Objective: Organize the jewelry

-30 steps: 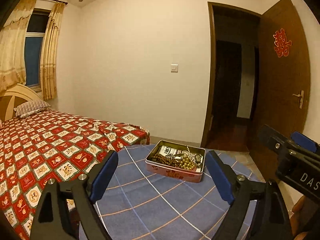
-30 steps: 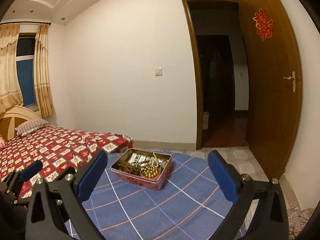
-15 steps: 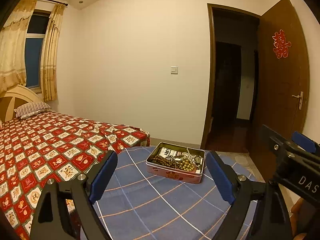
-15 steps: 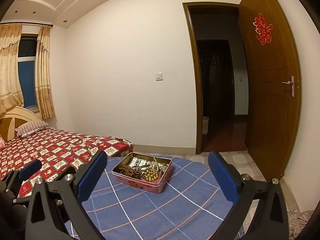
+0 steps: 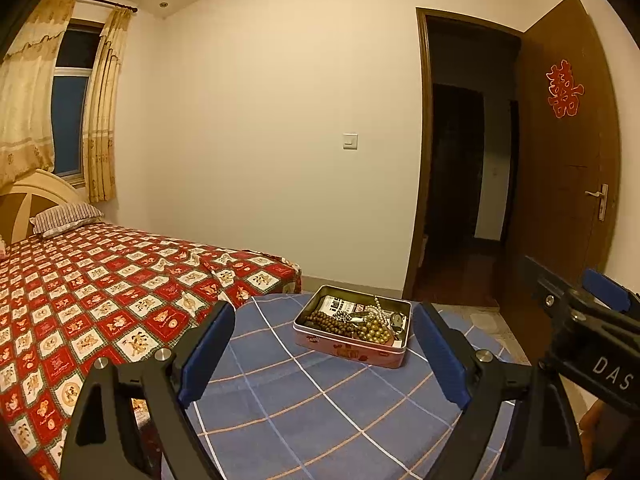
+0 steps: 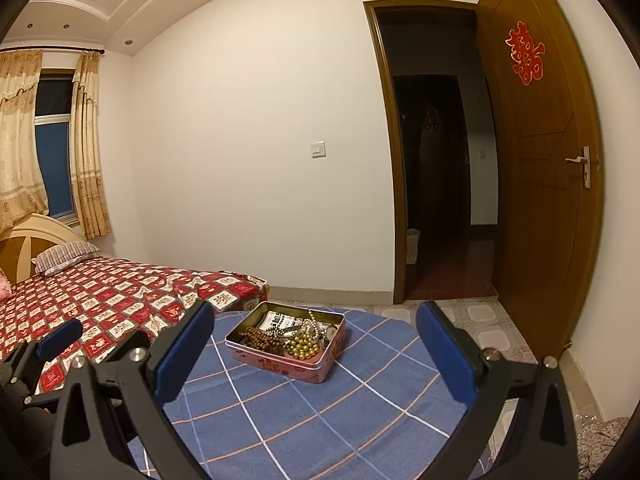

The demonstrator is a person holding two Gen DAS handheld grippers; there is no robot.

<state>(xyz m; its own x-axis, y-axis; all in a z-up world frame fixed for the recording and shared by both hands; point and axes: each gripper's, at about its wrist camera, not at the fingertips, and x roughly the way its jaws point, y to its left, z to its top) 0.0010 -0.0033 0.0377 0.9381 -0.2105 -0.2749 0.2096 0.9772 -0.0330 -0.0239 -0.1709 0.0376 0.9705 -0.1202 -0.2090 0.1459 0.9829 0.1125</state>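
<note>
Left gripper (image 5: 324,354) is hanging over the near side of the table, jaws standing wide apart, nothing between the blue pads (image 5: 208,354). Right gripper (image 6: 316,354) is doing likewise, released and empty; in the left wrist view only part of its black body is showing at the right edge, cut off by the frame.

An open pink tin (image 5: 352,346) is sitting toward the far edge of the round table, on a blue checked tablecloth (image 5: 320,408). It is lying well ahead of both sets of pads, touching neither. Inside, jewelry is lying in a tangle: a strand of dark brown wooden beads (image 6: 262,338) at the left, a cluster of gold beads (image 6: 304,348) toward the front, a pale chain of small beads (image 6: 310,322) draped over the top. A printed card (image 6: 280,318) is lying under the heap, mostly covered, its text too small to read. A small metallic piece at the tin's right corner is too blurred to identify.

Near table edge is hiding behind the gripper bodies. A bed with a red patterned cover (image 5: 100,292) is standing just left of the table. Doorway (image 6: 436,160) beyond is dark
</note>
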